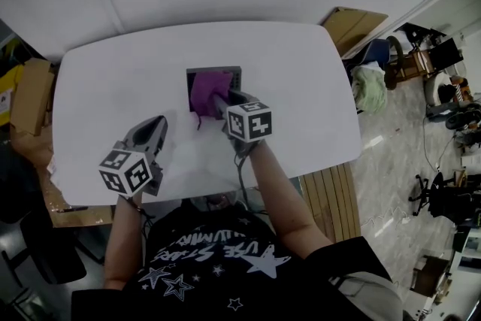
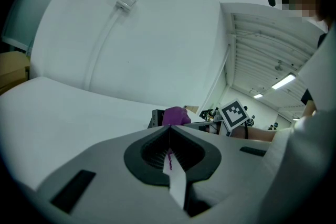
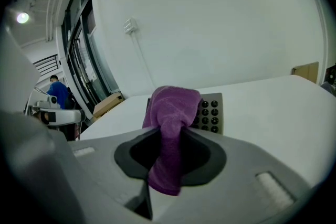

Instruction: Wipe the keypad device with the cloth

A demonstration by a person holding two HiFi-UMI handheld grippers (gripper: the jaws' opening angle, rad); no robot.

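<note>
- Two grippers hover over the table (image 1: 301,86). Your right gripper (image 3: 169,132) is clamped on the purple cloth (image 3: 173,105), which drapes over the keypad device (image 3: 212,113) near the table's middle.
- Your left gripper (image 2: 169,132) has its jaws pressed together, toward the table's near left corner, apart from the device.

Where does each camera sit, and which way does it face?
Head view: on the head, facing steeply down at the table; shows left claw, right claw, forearms.
Left gripper view: on the left claw, along its shut jaws, across the table.
Right gripper view: on the right claw, along jaws shut on the cloth, toward the keypad device.
Shared: all show cloth and keypad device.
</note>
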